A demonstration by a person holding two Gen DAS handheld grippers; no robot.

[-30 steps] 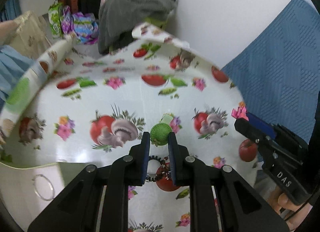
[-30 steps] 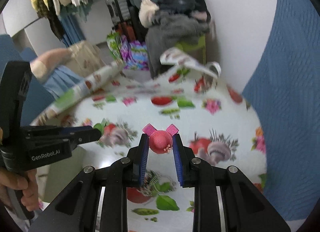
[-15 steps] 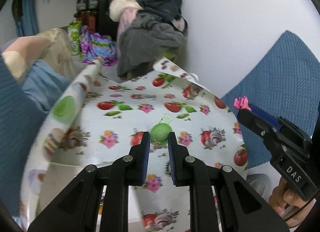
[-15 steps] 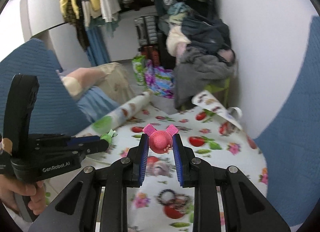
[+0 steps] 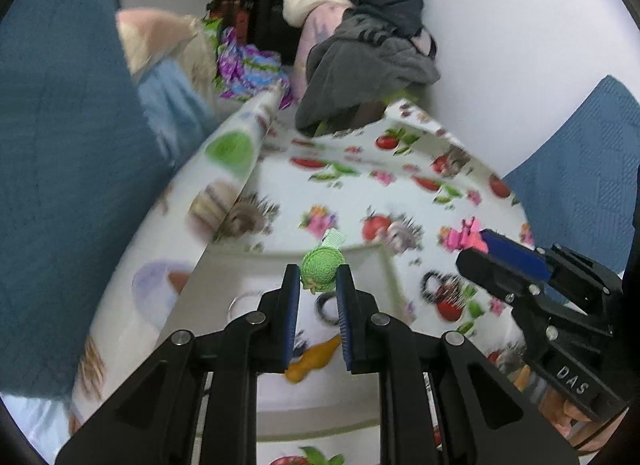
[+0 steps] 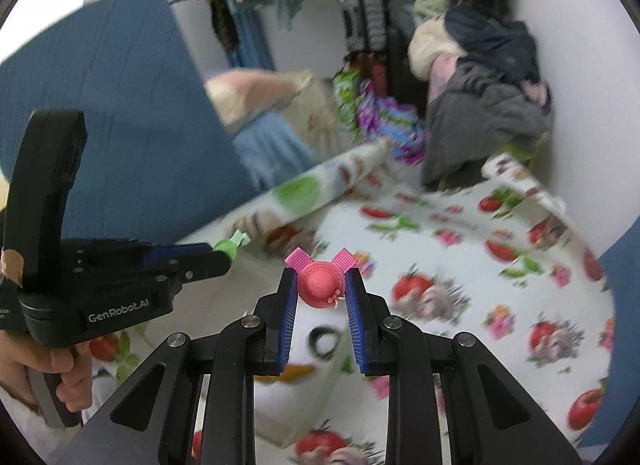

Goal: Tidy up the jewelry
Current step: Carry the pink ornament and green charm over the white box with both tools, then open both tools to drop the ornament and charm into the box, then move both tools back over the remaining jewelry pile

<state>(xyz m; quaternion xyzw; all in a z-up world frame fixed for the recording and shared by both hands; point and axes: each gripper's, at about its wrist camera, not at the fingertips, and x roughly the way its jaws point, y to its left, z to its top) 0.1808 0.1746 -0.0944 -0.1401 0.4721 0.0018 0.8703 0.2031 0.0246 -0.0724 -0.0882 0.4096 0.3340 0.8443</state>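
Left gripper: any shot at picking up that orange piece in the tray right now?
Probably not as is. The left gripper is shut on the green hat clip, so it has no free grip. The orange piece lies uncovered in the white tray below it; the path looks free once the clip is released.

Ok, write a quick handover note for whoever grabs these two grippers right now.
Left gripper: jaws shut on the green hat clip, held above the white tray.
Right gripper: jaws shut on the pink hat clip, also near the tray.
In the tray: a black ring, an orange piece, a clear hoop. A beaded bracelet lies on the tablecloth.
Done: both clips picked up.
Left: place both clips, probably in the tray, then the bracelet.
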